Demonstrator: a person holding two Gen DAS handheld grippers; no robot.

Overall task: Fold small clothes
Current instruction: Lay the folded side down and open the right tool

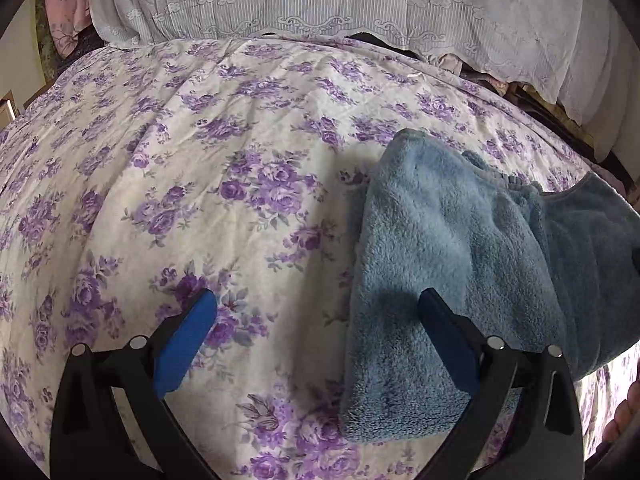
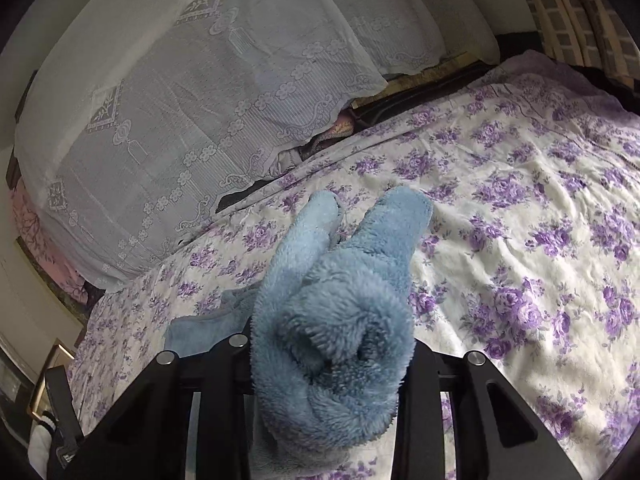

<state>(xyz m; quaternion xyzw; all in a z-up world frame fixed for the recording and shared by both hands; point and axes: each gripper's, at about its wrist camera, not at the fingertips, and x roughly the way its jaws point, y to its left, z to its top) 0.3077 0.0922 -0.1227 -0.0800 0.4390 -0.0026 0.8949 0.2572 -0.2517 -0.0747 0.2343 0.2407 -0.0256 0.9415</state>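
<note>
I see one fluffy blue fleece garment (image 1: pixel 452 248) on the purple-flowered bedspread (image 1: pixel 200 184); my right tongs (image 2: pixel 332 356) clamp a bunched fold of it, my left tongs (image 1: pixel 320 320) gape empty

Floral bedspread (image 1: pixel 200 184); blue fleece garment (image 1: pixel 440 240) lying on it.

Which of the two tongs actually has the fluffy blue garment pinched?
The right tongs: the blue fleece garment is bunched between them. The left tongs stand wide open above it.
</note>
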